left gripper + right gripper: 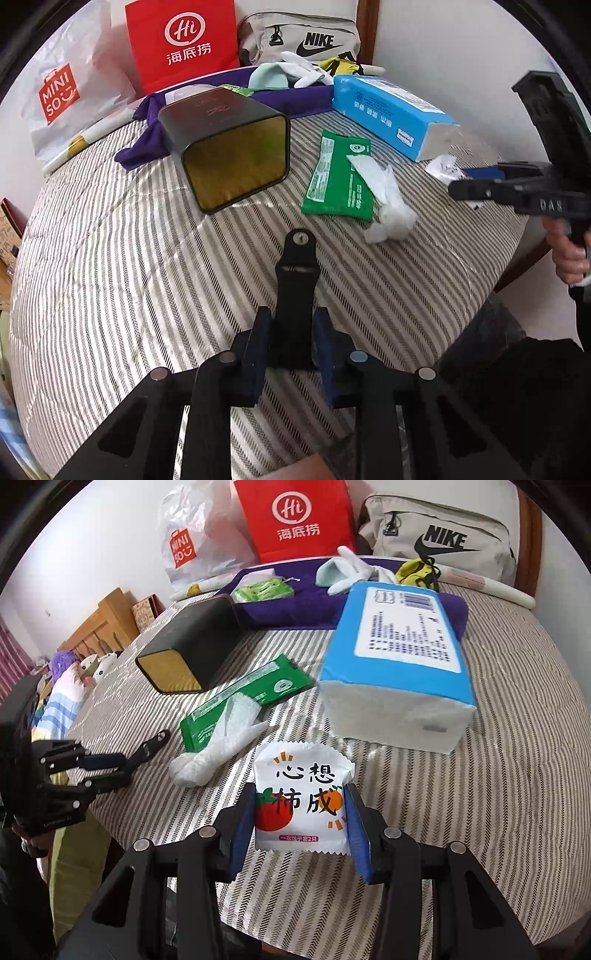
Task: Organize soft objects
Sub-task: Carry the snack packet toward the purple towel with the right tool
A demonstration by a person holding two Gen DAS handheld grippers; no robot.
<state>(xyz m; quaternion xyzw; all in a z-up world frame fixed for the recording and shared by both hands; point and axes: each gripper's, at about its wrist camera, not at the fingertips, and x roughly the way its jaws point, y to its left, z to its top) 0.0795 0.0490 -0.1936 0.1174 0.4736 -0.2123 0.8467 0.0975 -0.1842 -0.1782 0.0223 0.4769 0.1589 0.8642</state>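
The left hand-held gripper (291, 332) is pointing down at the striped bed (129, 258), its two blue fingers (258, 354) closing on a flat black strap piece (295, 295) with a metal eyelet at its far end; the piece is standing between the pads and reaching out over the bedcover. Whether the pads are pressing on it or only flanking it is hard to tell from the left wrist view. In the right wrist view the same gripper is showing at the left edge with the black piece sticking out of its tips.

The right hand-held gripper (301, 812) is gripping a small white sachet (303, 801) printed with a tomato, an orange and black characters; both blue pads are touching its sides and it is sitting upright just above the bed.

Just beyond the sachet a crumpled white wipe (221, 746) is trailing out of a green wipe pack (243, 701), which is lying flat. To its right a blue tissue pack (399, 657) is resting on the bed, its far end lying on a purple cloth (280, 609). To the left of the green pack a black tin (188, 650) is lying on its side, its gold inside facing the cameras.

Further back, a white glove (354, 572) and a yellow item (413, 568) are lying on the purple cloth, and a red paper bag (295, 520), a white plastic bag (192, 542) and a beige bag (443, 539) are leaning against the wall.
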